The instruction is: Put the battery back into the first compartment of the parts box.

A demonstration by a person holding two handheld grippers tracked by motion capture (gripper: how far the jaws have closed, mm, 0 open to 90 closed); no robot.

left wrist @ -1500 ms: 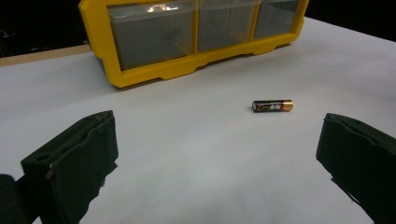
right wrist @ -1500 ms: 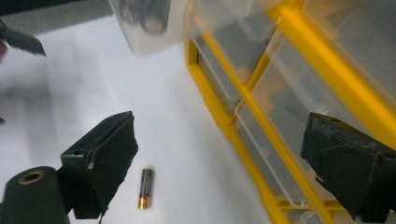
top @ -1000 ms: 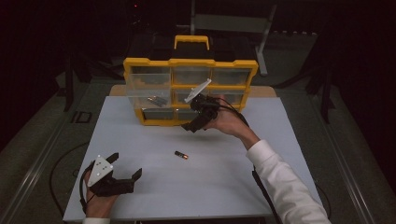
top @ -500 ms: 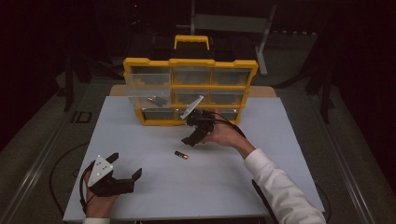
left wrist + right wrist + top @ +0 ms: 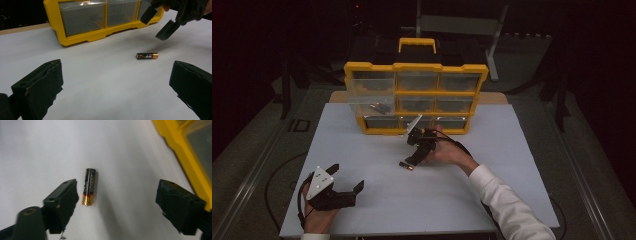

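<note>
A black-and-gold AA battery (image 5: 405, 165) (image 5: 147, 56) (image 5: 89, 186) lies on the white table (image 5: 362, 150). My right gripper (image 5: 411, 160) (image 5: 117, 192) (image 5: 158, 23) hovers just above it, tilted down. Its jaws are open and have just been closing a little. The battery lies on the table below the gap, close to the jaw on the left of the right gripper view, and no pad touches it. My left gripper (image 5: 346, 178) (image 5: 115, 72) rests at the table's near left, open and holding nothing, pointing toward the battery.
A yellow drawer organizer (image 5: 417, 67) (image 5: 75, 37) (image 5: 180, 147) with clear drawers stands at the back of the table. Its upper-left drawer (image 5: 369, 97) is pulled out and holds small metal parts (image 5: 379, 106). The table's near edge runs close to the left hand.
The right hand has come down from in front of the organizer toward me and to the left, and now hangs over the battery. The left gripper and the battery have not moved.
</note>
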